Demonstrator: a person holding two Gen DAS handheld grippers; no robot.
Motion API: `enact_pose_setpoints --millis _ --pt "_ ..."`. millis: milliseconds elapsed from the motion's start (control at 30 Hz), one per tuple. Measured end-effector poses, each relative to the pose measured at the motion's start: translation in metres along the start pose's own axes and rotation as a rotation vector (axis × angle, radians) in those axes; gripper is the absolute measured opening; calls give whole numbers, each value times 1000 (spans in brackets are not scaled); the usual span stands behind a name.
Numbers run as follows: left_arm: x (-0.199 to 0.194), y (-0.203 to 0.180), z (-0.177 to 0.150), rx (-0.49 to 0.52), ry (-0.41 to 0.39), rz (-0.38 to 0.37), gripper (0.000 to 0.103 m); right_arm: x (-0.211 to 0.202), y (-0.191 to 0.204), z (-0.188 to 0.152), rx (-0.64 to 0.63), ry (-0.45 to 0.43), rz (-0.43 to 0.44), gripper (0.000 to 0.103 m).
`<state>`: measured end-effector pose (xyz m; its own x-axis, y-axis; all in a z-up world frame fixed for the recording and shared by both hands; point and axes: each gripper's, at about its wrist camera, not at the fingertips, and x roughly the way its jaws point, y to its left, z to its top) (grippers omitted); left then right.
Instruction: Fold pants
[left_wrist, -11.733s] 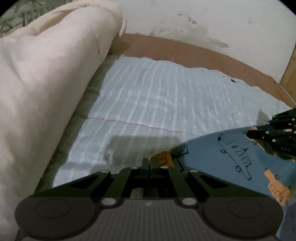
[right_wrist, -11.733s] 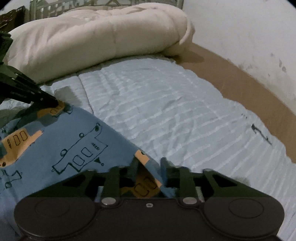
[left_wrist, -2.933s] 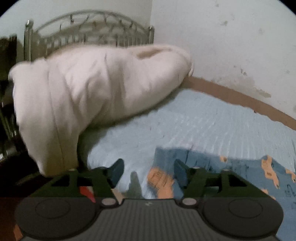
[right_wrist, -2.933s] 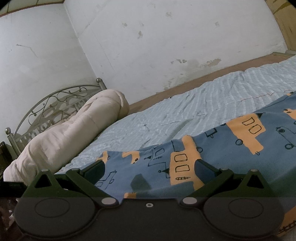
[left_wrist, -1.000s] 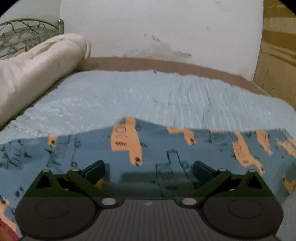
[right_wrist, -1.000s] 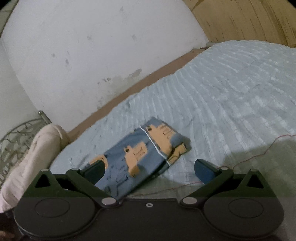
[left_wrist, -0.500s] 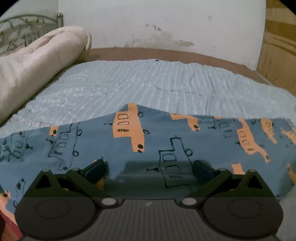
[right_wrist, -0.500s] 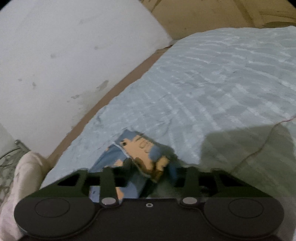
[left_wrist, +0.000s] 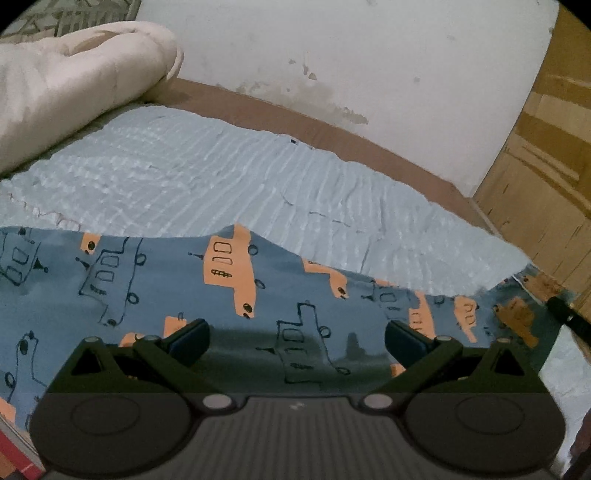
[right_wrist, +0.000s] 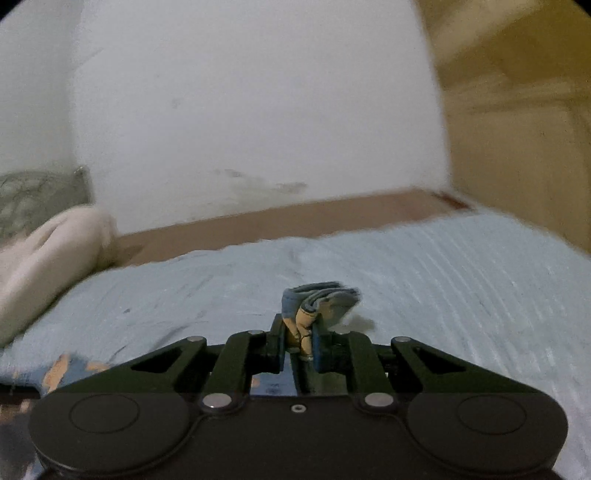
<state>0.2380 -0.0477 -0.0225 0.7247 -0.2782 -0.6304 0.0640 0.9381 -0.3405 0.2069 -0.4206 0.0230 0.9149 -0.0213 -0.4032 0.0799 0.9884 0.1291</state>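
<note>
The blue pants (left_wrist: 155, 280) with orange and outlined vehicle prints lie flat in a long strip across the light blue bedsheet (left_wrist: 221, 177). My left gripper (left_wrist: 297, 338) is open and empty, low over the middle of the strip. My right gripper (right_wrist: 298, 343) is shut on the end of the pants (right_wrist: 317, 299), whose bunched cuff sticks up between the jaws. In the left wrist view that end (left_wrist: 517, 314) is lifted at the far right, with a dark finger of the right gripper (left_wrist: 569, 319) beside it. More of the pants (right_wrist: 70, 365) shows at the lower left of the right wrist view.
A rolled cream duvet (left_wrist: 66, 81) lies at the head of the bed on the left. A brown bed edge (left_wrist: 332, 125) runs along a stained white wall. A wooden wardrobe (left_wrist: 546, 147) stands at the right. A metal headboard (right_wrist: 33, 199) is behind the duvet.
My right gripper has closed on the far end of the pants and lifted it off the sheet. My left gripper stays open over the middle of the pants.
</note>
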Motion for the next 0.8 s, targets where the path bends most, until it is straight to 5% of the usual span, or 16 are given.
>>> enact_pose_setpoints --millis 167,400,667,800 --pt "-3 2 -2 -25 -1 -22 102 -19 62 -16 -180 1 116 14" --pt "1 -3 -11 -14 18 -47 102 -11 105 -79 -287 152 188 14" --pt "19 -30 -12 8 64 -182 102 -6 89 -93 -126 161 225 16" --pt "38 -46 -4 -46 106 -302 102 -1 60 -88 120 180 297 16"
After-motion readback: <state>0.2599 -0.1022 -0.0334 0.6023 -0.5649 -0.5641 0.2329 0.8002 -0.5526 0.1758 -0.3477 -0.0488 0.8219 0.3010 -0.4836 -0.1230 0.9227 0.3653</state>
